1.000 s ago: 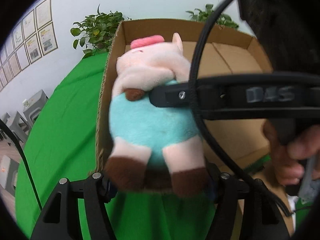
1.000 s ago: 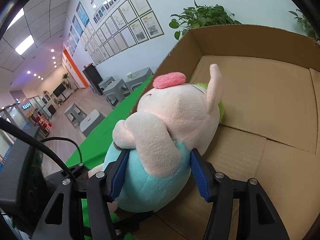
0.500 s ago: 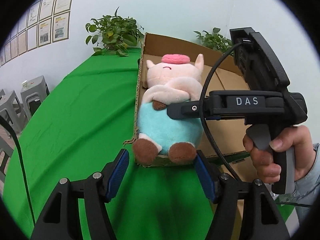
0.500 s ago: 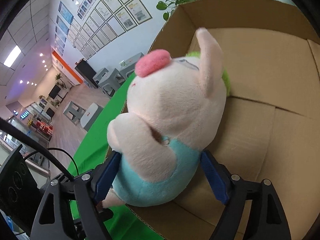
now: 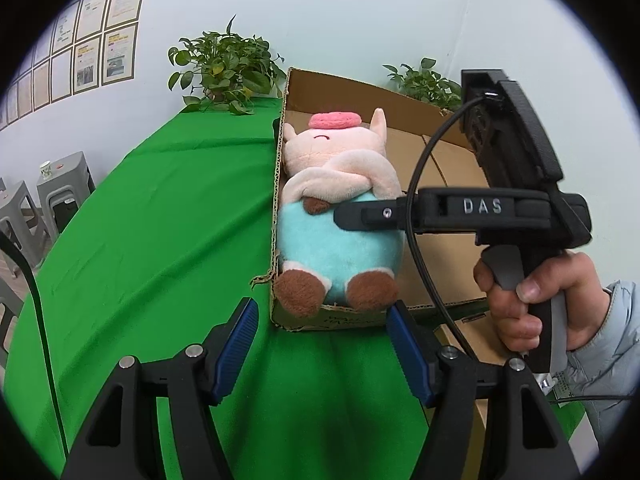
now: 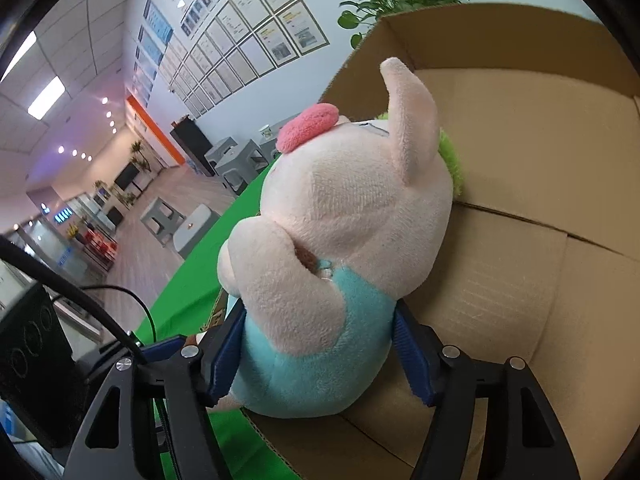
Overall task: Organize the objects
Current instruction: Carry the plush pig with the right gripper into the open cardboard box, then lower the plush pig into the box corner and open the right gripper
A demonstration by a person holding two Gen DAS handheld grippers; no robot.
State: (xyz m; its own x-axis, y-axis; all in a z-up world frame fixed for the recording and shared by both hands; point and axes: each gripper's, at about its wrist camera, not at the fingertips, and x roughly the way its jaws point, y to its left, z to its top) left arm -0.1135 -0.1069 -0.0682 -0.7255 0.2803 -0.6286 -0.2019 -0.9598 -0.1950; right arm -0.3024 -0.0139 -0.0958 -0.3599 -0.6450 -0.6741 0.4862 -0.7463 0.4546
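A plush pig (image 5: 340, 240) with a pink head and a teal body lies on its back in the near left corner of an open cardboard box (image 5: 360, 88). Its brown feet rest at the box's front wall. My left gripper (image 5: 320, 316) hangs open over the green cloth just in front of the box, with nothing between its blue pads. In the right wrist view the plush pig (image 6: 352, 216) sits between the pads of my right gripper (image 6: 318, 316). Those jaws are closing and lie along the teal body without denting it. One of its fingers (image 5: 372, 214) crosses the pig's belly.
The box (image 6: 540, 120) stands on a table under a green cloth (image 5: 160, 240). Something green and fuzzy (image 6: 452, 160) lies behind the pig's head. A person's hand (image 5: 532, 300) holds the right gripper's handle. Potted plants (image 5: 224, 68) stand behind the box, grey stools (image 5: 60, 192) at left.
My left gripper let go of the pig's feet and drew back from the box. The pig sank into the box's corner, and the right jaws spread wider around it.
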